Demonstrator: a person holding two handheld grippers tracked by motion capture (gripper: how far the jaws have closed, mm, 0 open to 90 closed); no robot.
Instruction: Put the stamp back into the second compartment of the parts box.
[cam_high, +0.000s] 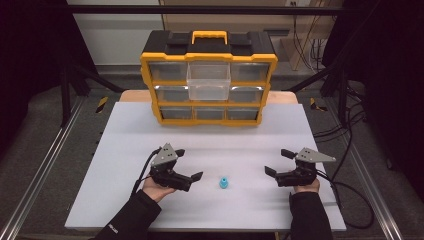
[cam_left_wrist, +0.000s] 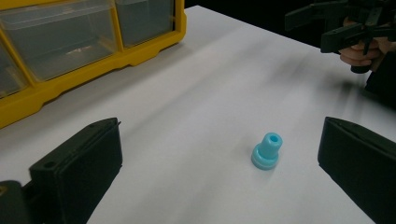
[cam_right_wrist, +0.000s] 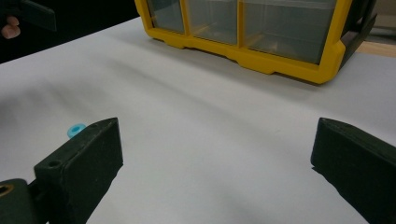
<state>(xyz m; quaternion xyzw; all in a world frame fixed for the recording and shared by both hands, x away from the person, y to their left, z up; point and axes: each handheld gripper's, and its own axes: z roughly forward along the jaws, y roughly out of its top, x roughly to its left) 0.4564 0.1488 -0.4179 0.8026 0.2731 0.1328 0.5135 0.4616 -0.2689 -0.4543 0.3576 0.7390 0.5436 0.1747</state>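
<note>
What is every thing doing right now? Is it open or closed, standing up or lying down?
Left gripper: open, holding nothing, jaws apart and facing the blue piece.
Right gripper: open, holding nothing.
Blue piece: standing upright on its wide base on the white table, hole on top, touched by nothing.
Yellow drawer box: standing upright at the back of the table.
Clear middle drawer: pulled out.
Other drawers: pushed in.

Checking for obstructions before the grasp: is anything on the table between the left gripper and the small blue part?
Nothing visible. The left gripper is open and faces the blue part, which stands upright on bare white table. The yellow drawer organizer sits well behind, and the right gripper is on the part's far side.
</note>
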